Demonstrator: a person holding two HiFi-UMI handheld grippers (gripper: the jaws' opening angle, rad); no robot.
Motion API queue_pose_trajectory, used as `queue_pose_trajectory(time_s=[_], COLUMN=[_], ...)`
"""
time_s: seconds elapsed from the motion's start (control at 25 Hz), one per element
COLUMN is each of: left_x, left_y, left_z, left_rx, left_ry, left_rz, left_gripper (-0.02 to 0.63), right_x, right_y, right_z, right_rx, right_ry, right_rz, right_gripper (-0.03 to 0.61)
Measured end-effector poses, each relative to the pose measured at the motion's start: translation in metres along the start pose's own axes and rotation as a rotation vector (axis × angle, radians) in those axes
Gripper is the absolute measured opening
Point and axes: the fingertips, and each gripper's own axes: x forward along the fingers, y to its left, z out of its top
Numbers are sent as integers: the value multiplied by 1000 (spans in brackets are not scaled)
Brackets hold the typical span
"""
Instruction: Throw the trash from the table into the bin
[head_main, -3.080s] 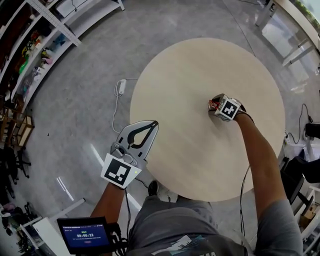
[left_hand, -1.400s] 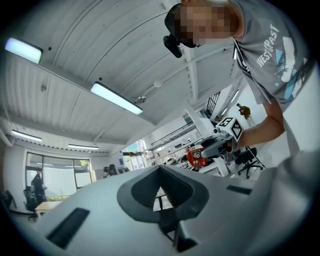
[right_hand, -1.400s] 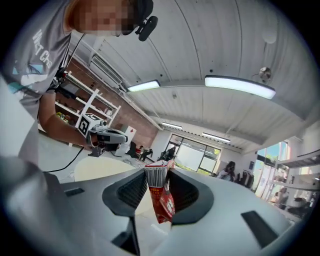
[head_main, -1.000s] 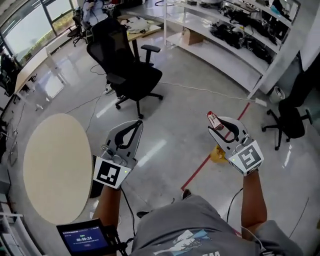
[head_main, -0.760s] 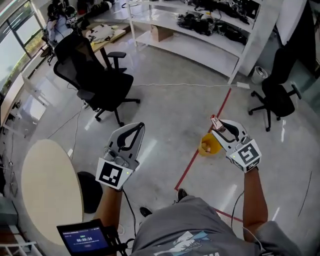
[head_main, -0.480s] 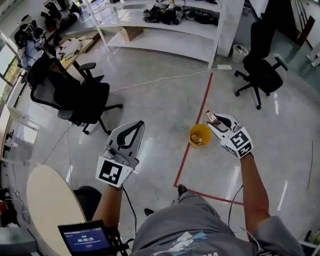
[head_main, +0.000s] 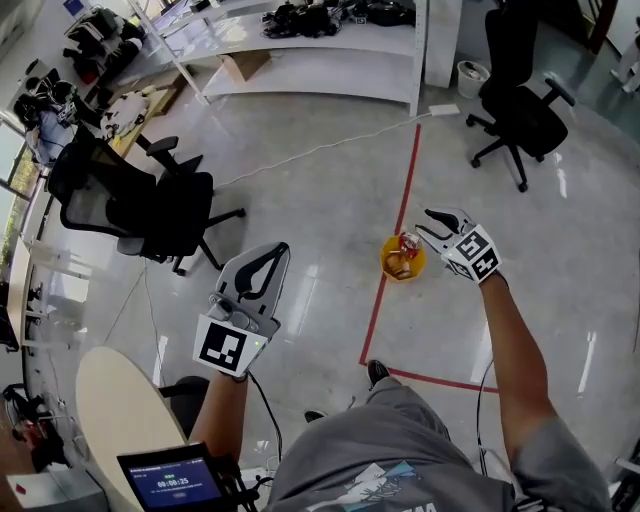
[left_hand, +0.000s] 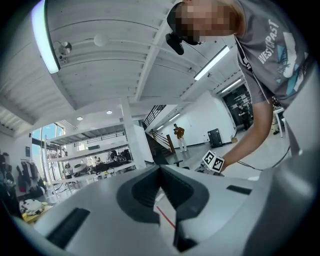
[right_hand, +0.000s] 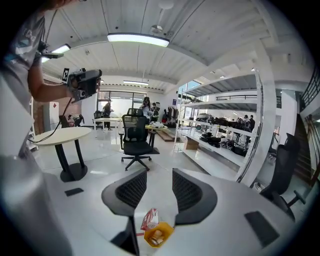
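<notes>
My right gripper (right_hand: 159, 173), jaws parted and empty, above the yellow bin (right_hand: 170, 231); crumpled red-and-white wrapper (right_hand: 149, 219) at its mouth.

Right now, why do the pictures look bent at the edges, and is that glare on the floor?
Head view: yes, white glare streaks lie on the shiny floor. Left gripper view: the wide-angle lens bows the ceiling, corners go black, the light strip is washed out. Right gripper view: same black border; the lamp glares.
</notes>
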Motion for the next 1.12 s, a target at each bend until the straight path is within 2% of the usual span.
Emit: queue_pose_trajectory(time_s=[0.2, 0.48, 0.76, 0.92, 1.0, 1.12], left_x=[4, -3, -39, -75, -97, -131], left_y=[-9, -8, -4, 2, 10, 27], left_z=[-5, 0, 9, 32, 32, 24], left_rx=[-3, -7, -13, 13, 26, 2], left_ry=[23, 32, 18, -13, -12, -32], left_rz=[3, 24, 66, 91, 106, 129], left_gripper=[43, 43, 43, 43, 43, 43], right_x=[-7, -27, -26, -20, -9, 6], right_y=[-6, 18, 90, 130, 150, 184], right_z=[8, 26, 16, 40, 51, 73], right_rx=[-12, -22, -33, -34, -44, -71], right_ry=[-20, -57, 11, -4, -1, 5], right_rz=[-11, 2, 123, 159, 174, 195], right_gripper=[144, 144, 144, 144, 144, 144])
